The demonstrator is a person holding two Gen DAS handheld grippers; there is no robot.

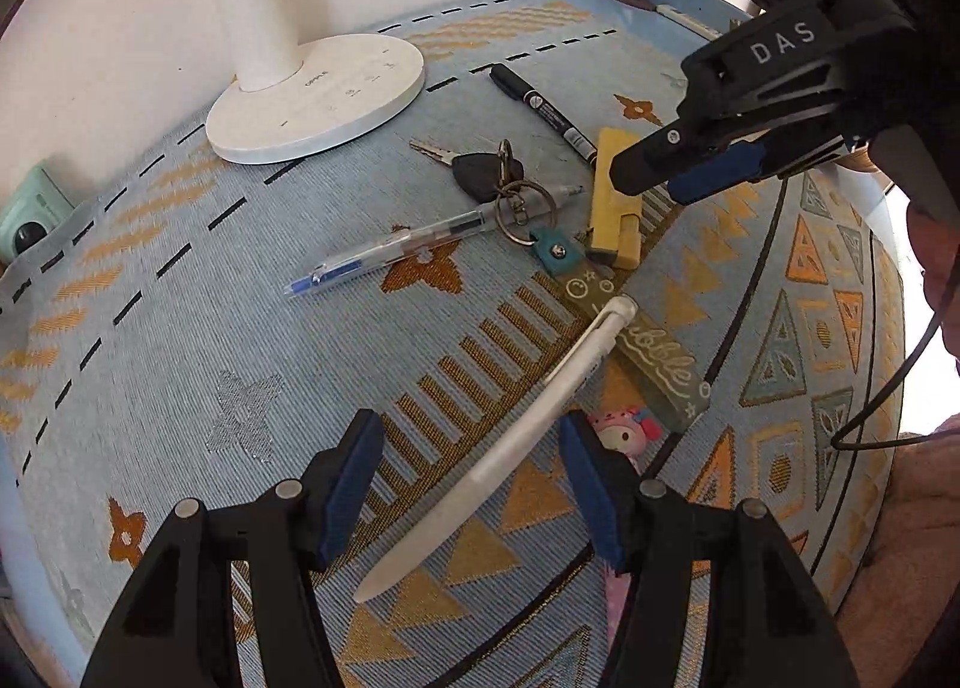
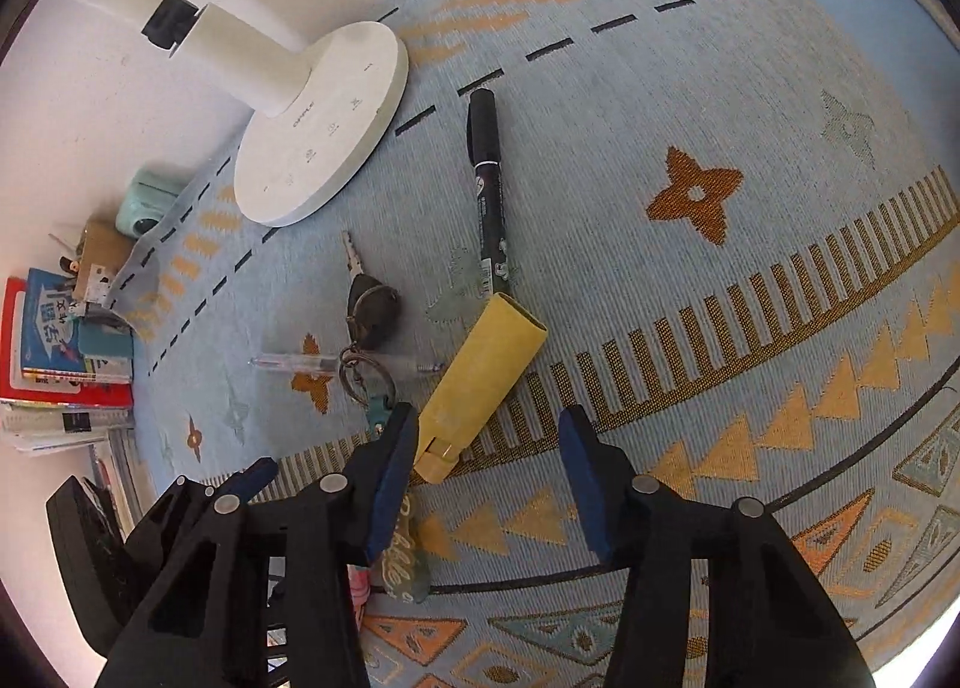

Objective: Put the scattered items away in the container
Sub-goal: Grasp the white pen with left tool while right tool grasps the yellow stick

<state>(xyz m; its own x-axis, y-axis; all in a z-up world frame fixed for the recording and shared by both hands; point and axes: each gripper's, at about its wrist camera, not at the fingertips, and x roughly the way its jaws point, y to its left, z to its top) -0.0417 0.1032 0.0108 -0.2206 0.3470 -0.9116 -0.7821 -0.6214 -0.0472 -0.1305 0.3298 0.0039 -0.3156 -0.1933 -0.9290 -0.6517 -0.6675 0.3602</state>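
Scattered items are seen spread over a blue patterned tablecloth (image 1: 180, 328); no container can be made out in either view. In the left wrist view, a white pen (image 1: 510, 442) lies slanted from 7 o'clock to 1 o'clock between the fingers of the left gripper (image 1: 474, 484), whose jaws are spread wide and touch nothing. A key bunch (image 1: 498, 178) with a green strap (image 1: 636, 346) is found above the white pen at 12 o'clock, lying across a clear pen (image 1: 420, 244). A yellow case (image 1: 612, 196) rests just beside the keys at 3 o'clock, and a black marker (image 1: 540, 109) lies beyond it at 12 o'clock. A white lamp base (image 1: 318, 100) stands at 10 o'clock.

The right gripper (image 2: 486, 466) is shown low over the cloth, its jaws spread apart and empty. In the right wrist view the lower end of the yellow case is seen just beside the inner face of its left finger (image 2: 393, 472), though contact cannot be judged. Books (image 2: 60, 352) are stacked at 9 o'clock by the wall.
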